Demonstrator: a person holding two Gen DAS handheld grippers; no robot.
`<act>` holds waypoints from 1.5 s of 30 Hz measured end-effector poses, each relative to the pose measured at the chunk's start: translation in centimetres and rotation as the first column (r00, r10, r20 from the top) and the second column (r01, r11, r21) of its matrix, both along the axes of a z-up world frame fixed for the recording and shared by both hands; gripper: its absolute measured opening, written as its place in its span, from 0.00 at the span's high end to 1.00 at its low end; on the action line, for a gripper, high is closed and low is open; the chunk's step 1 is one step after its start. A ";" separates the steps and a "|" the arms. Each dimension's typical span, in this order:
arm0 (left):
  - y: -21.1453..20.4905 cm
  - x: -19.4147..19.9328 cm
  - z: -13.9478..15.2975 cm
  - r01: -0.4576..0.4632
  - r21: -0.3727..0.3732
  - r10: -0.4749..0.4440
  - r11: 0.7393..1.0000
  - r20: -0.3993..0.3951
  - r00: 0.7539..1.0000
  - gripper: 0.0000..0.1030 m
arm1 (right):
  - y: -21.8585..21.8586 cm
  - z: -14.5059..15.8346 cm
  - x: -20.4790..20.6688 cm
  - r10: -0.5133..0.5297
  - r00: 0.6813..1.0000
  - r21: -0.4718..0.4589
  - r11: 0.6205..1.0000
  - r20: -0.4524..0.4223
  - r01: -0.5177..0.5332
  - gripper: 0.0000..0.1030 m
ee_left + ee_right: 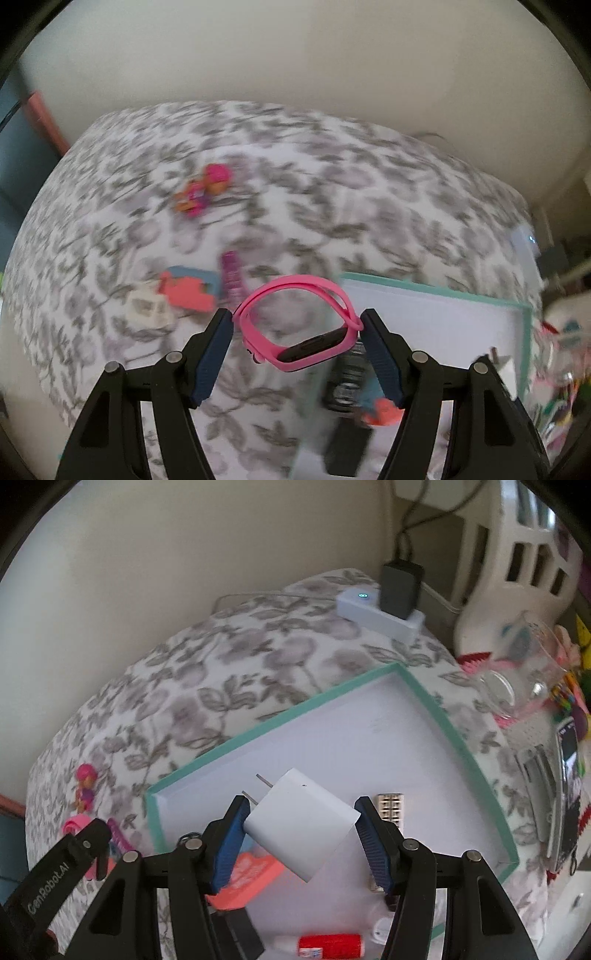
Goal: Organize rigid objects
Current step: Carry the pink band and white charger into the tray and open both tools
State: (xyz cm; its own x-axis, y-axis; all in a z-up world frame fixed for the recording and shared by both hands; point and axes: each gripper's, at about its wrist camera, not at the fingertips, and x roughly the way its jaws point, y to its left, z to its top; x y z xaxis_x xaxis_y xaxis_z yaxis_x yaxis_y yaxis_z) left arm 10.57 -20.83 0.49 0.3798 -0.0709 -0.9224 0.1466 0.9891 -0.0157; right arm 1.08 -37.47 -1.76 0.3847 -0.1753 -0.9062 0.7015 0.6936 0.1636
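My left gripper (297, 317) is shut on a pink smart band (295, 291) with a black face, held above the floral bedcover. In the right wrist view, my right gripper (301, 803) is shut on a white plug-in charger (301, 823), prongs pointing up-left, over the white tray with a teal rim (280, 718). The same tray's rim (436, 290) lies right of the band. A coral block (247, 880), a red-capped tube (328, 947) and a small metal strip (389, 806) lie in the tray. One finger (94, 836) of my left gripper shows at lower left.
On the cover lie a pink doll (207, 184), a coral-and-blue toy (188, 291), a purple comb (231, 273) and a white piece (146, 314). A power strip (369, 609) with a black adapter sits by the wall. A white basket (517, 554), clear container (524, 672) and phone (569, 775) crowd the right.
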 end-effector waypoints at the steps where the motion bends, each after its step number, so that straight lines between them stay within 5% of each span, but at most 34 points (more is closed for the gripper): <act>1: -0.7 -0.1 -0.1 0.026 -0.006 -0.026 1.000 -0.002 1.000 0.30 | -0.4 0.0 -0.3 -0.016 1.000 -0.008 1.000 -0.002 0.015 0.40; 15: -7.1 -2.6 -2.2 0.251 -0.135 -0.257 0.959 -0.032 0.966 0.30 | -5.0 0.3 -3.9 -0.193 0.981 -0.064 0.979 0.020 0.194 0.40; 19: -7.9 -2.9 -3.1 0.272 -0.123 -0.278 0.954 -0.031 0.960 0.30 | -5.3 -0.2 -4.1 -0.197 0.980 -0.064 0.978 0.009 0.197 0.40; 45: -7.4 -2.1 -5.6 0.239 -0.131 -0.250 0.962 -0.075 0.965 0.25 | -5.5 -4.1 -3.3 -0.162 0.980 -0.034 0.987 -0.115 0.159 0.38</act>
